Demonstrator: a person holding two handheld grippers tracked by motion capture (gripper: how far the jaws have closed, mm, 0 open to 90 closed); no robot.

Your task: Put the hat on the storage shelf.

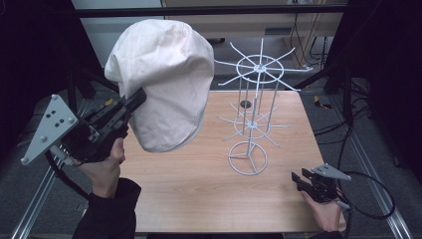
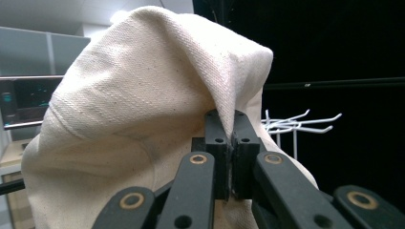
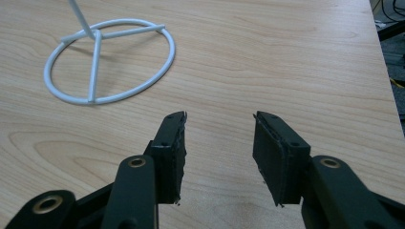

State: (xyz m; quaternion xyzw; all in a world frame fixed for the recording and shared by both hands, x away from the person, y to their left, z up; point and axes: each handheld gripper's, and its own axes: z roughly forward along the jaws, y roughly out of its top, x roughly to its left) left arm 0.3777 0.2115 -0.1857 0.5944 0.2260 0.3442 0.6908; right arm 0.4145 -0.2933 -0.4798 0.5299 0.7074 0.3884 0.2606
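Item 1: cream cotton cloth cap (image 1: 164, 79), soft, rounded crown. I have it pinched by a fold of its edge in the left hand-held gripper (image 1: 137, 99), whose jaws are pressed together on the fabric; the left gripper view shows the cloth (image 2: 143, 95) caught between the two black pads. The cap hangs up and forward of this hand-held gripper, well clear of the bench (image 1: 199, 189), its long axis running roughly upright, with the opening turned down and away from me.

Item 2: white wire hat stand (image 1: 254, 99), upright, ring base (image 3: 110, 57) on the bench, two tiers of radiating prongs. It lies to the right of the left hand-held gripper and beyond it, apart from the cap; the upper tier sits just beside the cap's right flank in the high view.

Item 3: right hand-held gripper (image 1: 306, 181), jaws standing partly apart (image 3: 219, 148) with nothing between them, resting low at the near right corner of the bench. The stand's base is ahead of it and to its left.

Judgement: the coming move turns on carrying the cap rightward and over the upper prongs. The right hand is nearer the stand's base, the left holds the load, so I would steady the base with the right if needed.
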